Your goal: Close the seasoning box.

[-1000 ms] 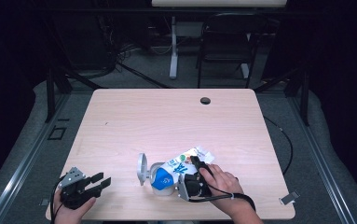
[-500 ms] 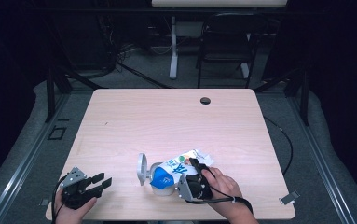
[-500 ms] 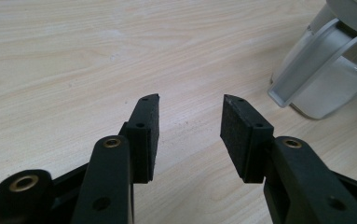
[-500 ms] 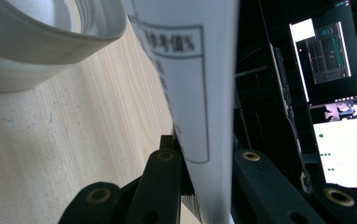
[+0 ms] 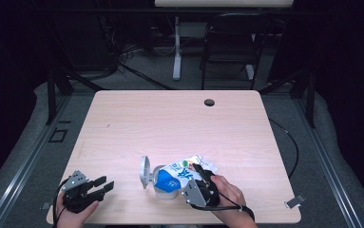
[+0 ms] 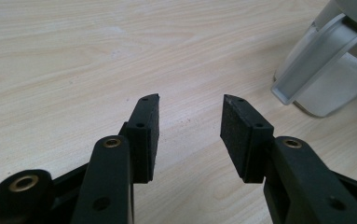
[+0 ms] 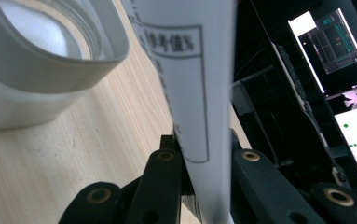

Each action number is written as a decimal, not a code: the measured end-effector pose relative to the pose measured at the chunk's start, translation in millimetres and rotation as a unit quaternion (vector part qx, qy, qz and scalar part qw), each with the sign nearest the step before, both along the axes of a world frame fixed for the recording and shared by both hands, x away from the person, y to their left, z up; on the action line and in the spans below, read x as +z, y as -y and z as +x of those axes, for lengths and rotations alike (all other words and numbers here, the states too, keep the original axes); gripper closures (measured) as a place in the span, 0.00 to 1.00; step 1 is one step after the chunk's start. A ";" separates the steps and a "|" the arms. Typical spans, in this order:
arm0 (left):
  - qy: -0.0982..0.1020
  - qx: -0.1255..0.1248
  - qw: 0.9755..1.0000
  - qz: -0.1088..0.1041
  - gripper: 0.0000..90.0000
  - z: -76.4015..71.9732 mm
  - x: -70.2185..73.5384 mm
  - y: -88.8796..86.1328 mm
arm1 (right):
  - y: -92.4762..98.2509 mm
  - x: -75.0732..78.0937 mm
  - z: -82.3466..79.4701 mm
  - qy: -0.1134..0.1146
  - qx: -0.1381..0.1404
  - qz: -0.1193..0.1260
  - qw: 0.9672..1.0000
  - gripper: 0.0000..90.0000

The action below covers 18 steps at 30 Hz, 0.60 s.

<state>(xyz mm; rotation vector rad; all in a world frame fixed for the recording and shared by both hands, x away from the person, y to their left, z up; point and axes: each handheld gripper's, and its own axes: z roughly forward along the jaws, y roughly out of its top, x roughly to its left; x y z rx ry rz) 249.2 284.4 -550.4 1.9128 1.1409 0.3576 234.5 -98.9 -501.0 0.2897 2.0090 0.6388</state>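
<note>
Landmark: clear plastic jug with a handle (image 5: 163, 183), standing near the front edge of the pale wooden table (image 5: 170, 118).
Pouch: a blue-and-white printed soft pouch (image 5: 182, 172) lies tilted over the jug's mouth; its crumpled end trails off toward the right gripper's side.
Right gripper (image 5: 203, 183): just right of the jug, jaws clamped on the pouch; in the right gripper view the white printed film (image 7: 190, 93) runs up between the two jaws.
Why held so: judging by the tilt, the grip on one end probably lets the contents run toward the jug.
Left gripper (image 5: 101, 184): well left of the jug, jaws spread with nothing between them (image 6: 190, 128), resting low over the table; probably waiting to steady the jug by its handle (image 6: 316, 70).
Edges: the jug and both hands are close to the front edge.
Open room: beyond the jug the table is bare up to a small dark round hole (image 5: 209, 102) near the far edge.
</note>
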 end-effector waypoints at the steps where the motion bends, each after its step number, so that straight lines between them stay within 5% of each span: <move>1: 0.000 0.000 1.000 0.000 0.64 0.1 -0.4 0.0 | 0.1 0.3 0.0 -0.001 -0.001 0.004 1.000 0.95; 5: 0.004 0.003 1.000 -0.003 0.64 0.0 -1.2 -1.1 | 0.5 1.0 1.5 -0.009 0.002 0.038 0.999 0.95; 14: 0.005 0.003 1.000 -0.005 0.64 0.2 -0.5 -2.5 | -0.2 -0.7 1.1 -0.030 0.002 0.066 0.997 0.95; 18: 0.006 0.001 1.000 -0.005 0.64 0.1 0.9 -2.6 | 1.1 -3.3 2.8 -0.053 0.001 0.111 0.992 0.95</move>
